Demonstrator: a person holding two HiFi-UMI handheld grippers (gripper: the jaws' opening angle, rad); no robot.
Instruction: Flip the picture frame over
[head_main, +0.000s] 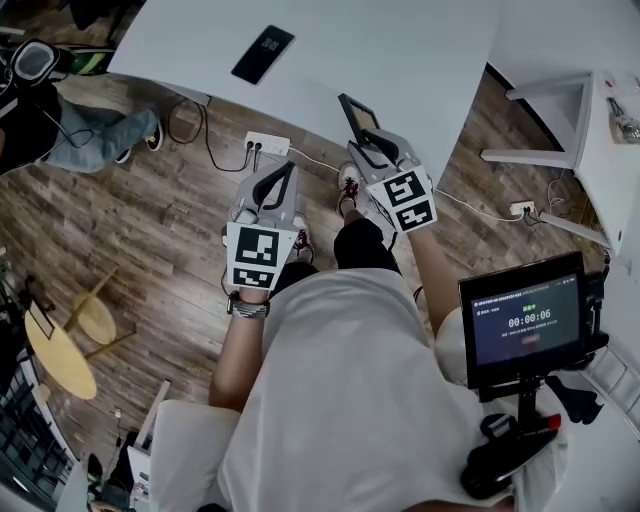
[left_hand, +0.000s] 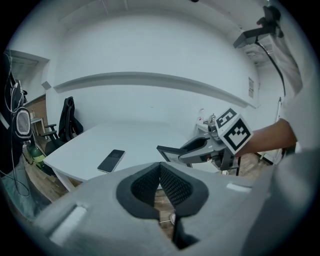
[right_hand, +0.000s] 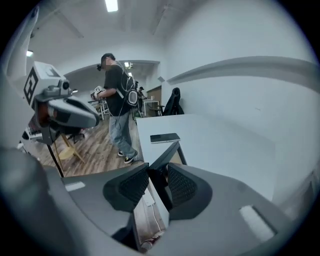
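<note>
The picture frame (head_main: 357, 113), small with a dark border, is held in the air above the near edge of the white table (head_main: 420, 50). My right gripper (head_main: 372, 148) is shut on its lower part. In the right gripper view the frame (right_hand: 169, 152) stands edge-on between the two pads and sticks out past them. The left gripper view shows the frame (left_hand: 169, 153) projecting from the right gripper (left_hand: 197, 148). My left gripper (head_main: 284, 172) hovers to the left over the wooden floor, apart from the frame, its pads (left_hand: 150, 184) together with nothing between them.
A black phone (head_main: 263, 54) lies flat on the table. A power strip (head_main: 267, 145) with cables lies on the floor below the table edge. A timer screen (head_main: 525, 320) stands at my right side. Another person (right_hand: 117, 95) stands farther off, and a yellow round stool (head_main: 60, 350) is at the left.
</note>
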